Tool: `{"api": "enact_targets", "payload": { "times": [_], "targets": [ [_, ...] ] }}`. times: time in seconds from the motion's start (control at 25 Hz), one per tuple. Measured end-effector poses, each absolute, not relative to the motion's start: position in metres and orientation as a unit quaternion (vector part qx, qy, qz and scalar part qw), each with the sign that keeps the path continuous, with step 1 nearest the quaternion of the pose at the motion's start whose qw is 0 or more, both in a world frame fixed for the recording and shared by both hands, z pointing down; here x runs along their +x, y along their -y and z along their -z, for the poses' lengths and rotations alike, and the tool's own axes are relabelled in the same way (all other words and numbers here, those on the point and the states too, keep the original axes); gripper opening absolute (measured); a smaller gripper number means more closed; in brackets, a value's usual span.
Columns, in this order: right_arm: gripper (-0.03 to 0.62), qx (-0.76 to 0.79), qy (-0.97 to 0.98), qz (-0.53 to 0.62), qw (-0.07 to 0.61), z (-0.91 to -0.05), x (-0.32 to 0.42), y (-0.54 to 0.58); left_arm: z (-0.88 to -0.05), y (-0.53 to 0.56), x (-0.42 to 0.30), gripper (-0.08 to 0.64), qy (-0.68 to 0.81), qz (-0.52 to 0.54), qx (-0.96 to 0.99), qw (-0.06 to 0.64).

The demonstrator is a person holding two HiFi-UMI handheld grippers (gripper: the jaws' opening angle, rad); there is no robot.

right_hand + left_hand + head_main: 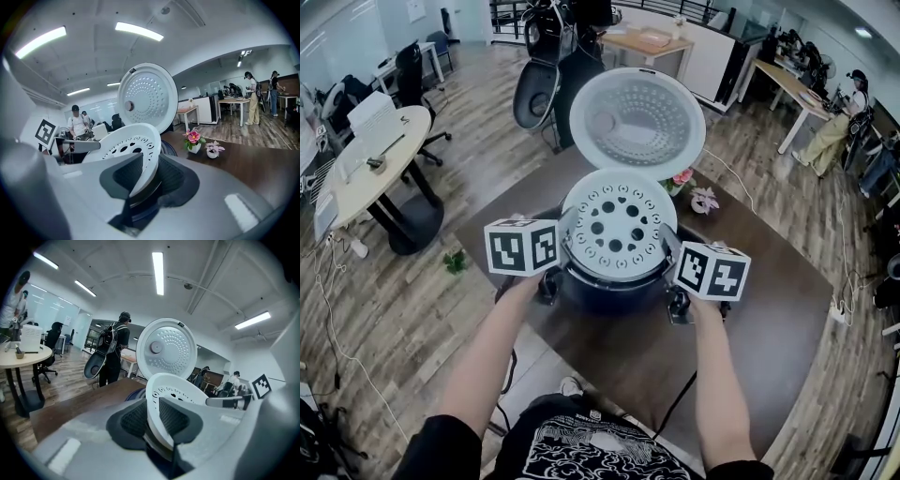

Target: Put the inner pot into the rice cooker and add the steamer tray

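The white perforated steamer tray [617, 223] lies level on top of the dark blue rice cooker [609, 289], whose round lid [637, 122] stands open behind it. My left gripper [566, 244] clasps the tray's left rim and my right gripper [668, 251] its right rim. In the left gripper view the tray [180, 390] has its rim pinched between the dark pads of that gripper [152, 420], under the lid [166, 348]. The right gripper [145, 180] likewise has the tray [126, 143] rim between its pads. The tray covers the cooker's inside, so the inner pot is hidden.
The cooker stands on a dark brown table [750, 309]. Two small flower pots [682, 178] [705, 200] sit just right of the lid. A cable runs off the table's near edge. A round white table [366, 169] and a parked scooter [544, 66] stand beyond.
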State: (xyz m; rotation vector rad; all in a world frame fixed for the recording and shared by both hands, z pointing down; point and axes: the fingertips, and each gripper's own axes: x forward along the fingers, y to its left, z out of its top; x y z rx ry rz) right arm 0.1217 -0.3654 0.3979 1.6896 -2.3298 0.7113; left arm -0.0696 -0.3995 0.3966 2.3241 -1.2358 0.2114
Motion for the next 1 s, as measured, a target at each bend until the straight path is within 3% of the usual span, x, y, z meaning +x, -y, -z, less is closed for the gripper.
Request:
{"api": "enact_targets", "payload": {
  "times": [0.48,0.56,0.64,1.0],
  "targets": [
    [0.126,0.603,0.762,-0.143,0.187,-0.4067,0.1232,0.3657,-0.4035,0.3976,-0.0676,0.103,0.467,-0.114,0.851,0.213],
    [0.121,0.604,0.761,-0.142,0.187,-0.4053,0.1254,0.3663,-0.4016,0.3981,-0.0664,0.106,0.467,-0.118,0.852,0.208],
    [0.07,0.605,0.761,-0.144,0.184,-0.4041,0.1277,0.3669,-0.4003,0.3988,-0.0663,0.109,0.468,-0.119,0.851,0.206],
    [0.069,0.592,0.773,-0.17,0.151,-0.4041,0.1277,0.364,-0.4054,0.3963,-0.0709,0.113,0.48,-0.143,0.845,0.186]
  ]
}}
